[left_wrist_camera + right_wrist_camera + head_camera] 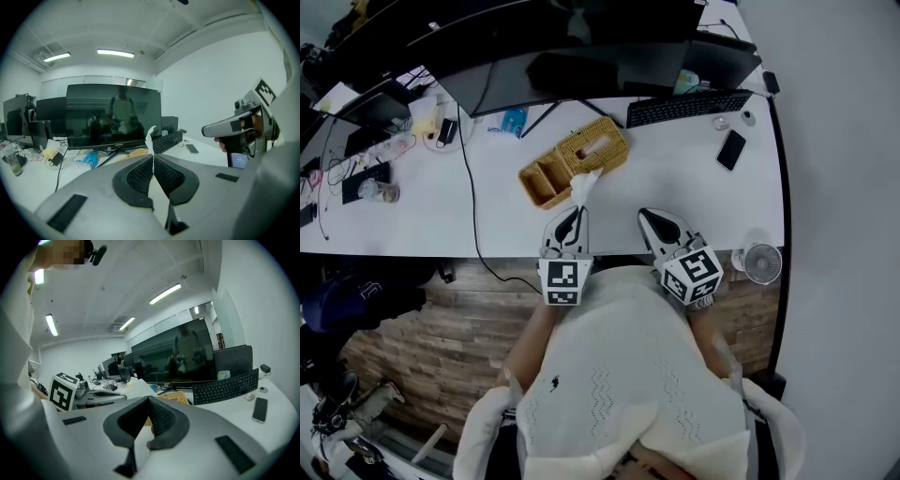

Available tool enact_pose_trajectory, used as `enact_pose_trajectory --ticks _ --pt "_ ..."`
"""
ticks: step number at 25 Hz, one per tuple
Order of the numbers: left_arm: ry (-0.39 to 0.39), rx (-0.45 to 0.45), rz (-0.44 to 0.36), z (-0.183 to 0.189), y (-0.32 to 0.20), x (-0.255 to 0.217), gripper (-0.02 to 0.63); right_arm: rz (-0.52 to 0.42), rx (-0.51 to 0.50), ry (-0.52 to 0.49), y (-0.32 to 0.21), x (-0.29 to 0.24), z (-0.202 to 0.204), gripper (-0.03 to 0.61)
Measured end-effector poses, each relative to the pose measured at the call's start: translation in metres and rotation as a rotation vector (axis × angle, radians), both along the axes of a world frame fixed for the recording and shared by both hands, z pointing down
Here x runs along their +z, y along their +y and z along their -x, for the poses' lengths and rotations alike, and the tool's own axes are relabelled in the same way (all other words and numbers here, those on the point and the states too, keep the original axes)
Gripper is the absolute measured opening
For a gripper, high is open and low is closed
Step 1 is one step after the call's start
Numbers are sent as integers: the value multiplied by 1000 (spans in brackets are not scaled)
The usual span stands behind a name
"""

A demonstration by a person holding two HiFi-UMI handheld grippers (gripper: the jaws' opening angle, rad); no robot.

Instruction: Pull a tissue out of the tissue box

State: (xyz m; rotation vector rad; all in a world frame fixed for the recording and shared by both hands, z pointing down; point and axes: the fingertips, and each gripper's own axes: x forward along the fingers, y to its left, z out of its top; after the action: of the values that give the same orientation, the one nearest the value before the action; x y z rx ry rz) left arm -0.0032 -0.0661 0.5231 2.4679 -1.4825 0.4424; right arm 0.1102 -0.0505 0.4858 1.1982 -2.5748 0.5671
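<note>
A woven tissue box (594,145) with a joined open tray (544,181) stands mid-desk. A white tissue (584,185) stretches from the box's near edge toward me, and my left gripper (575,216) is shut on its near end. In the left gripper view the tissue (150,137) rises as a thin strip from between the closed pads (140,176) of the left gripper (153,158). My right gripper (659,225) hovers beside it over the desk's front edge, shut with nothing in it. From the right gripper (147,401), the box (177,396) shows just behind the jaws.
A keyboard (689,107) and a phone (731,149) lie at the back right, in front of a large dark monitor (572,66). A small fan (761,262) sits at the front right corner. A black cable (472,202) crosses the desk left of the box.
</note>
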Motion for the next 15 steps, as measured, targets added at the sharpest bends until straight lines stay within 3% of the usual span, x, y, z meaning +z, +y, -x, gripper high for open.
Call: enact_pose_trajectory --ticks 15 --pt "61 -5 -75 7 -10 -33 13 -73 -15 8 -6 -23 -6 2"
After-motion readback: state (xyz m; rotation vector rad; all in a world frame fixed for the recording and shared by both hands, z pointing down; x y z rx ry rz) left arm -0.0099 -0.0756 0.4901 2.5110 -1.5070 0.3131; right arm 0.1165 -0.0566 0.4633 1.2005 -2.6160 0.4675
